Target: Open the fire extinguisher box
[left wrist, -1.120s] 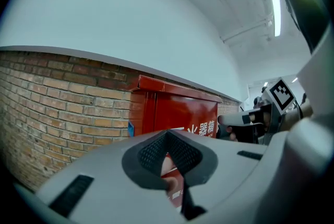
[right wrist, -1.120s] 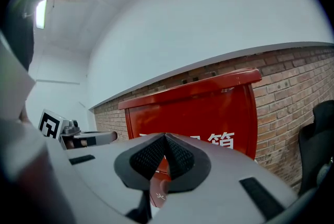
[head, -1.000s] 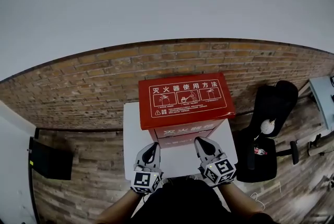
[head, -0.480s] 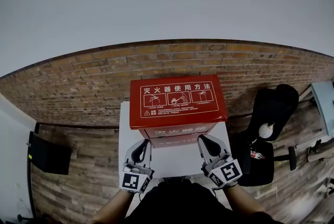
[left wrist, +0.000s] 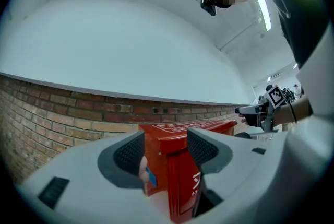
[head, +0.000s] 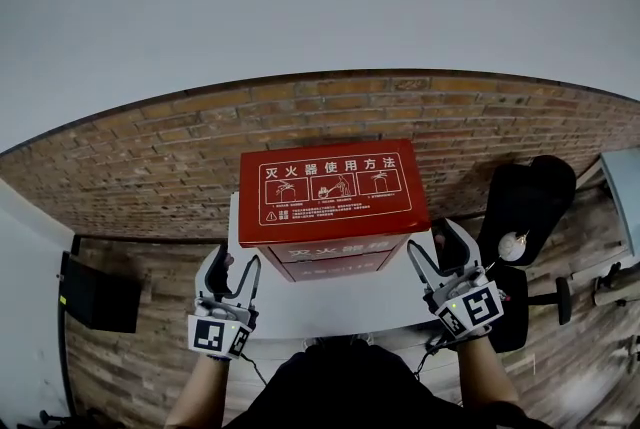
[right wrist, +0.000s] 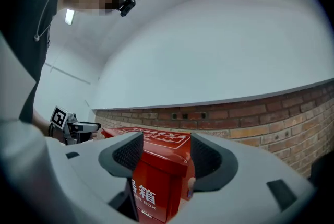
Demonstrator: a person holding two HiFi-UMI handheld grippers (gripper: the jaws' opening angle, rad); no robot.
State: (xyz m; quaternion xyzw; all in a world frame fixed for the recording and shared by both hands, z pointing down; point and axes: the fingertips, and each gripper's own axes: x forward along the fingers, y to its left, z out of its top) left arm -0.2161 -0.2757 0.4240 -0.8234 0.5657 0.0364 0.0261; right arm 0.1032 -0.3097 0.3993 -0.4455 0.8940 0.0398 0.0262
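Claws (head: 232, 262) (head: 437, 239) outward, mid-opening, empty, beside box (head: 335, 192)

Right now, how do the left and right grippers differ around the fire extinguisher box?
The left gripper faces the fire extinguisher box at its left front corner; the right gripper at its right front corner. The left gripper sits nearer the person; the right gripper reaches further alongside the box. Shared: both grippers' fingers are opening, a box corner in each gap, unpressed.

red box (head: 335, 187) with white print, brown brick wall (head: 150, 157), white table (head: 330, 302).
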